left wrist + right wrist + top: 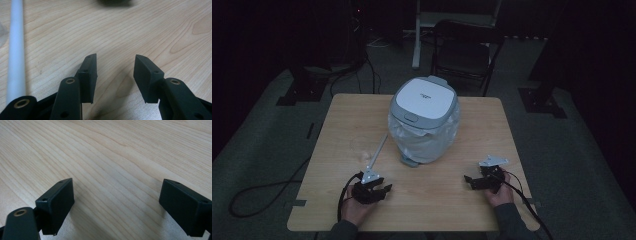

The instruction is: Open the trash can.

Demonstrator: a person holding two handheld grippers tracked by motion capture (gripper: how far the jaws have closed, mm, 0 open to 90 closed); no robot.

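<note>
Dim floor surrounds the wooden table (337,125), where your left gripper (382,190) and right gripper (469,180) rest low in the frame, fingers wide and empty, so nothing has begun and your next move likely means reaching up-frame to the bag-lined bin (424,120) at centre.

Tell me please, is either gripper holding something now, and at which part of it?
Nothing is held. The left gripper and the right gripper both have open jaws with only the bare wooden table between them.
</note>
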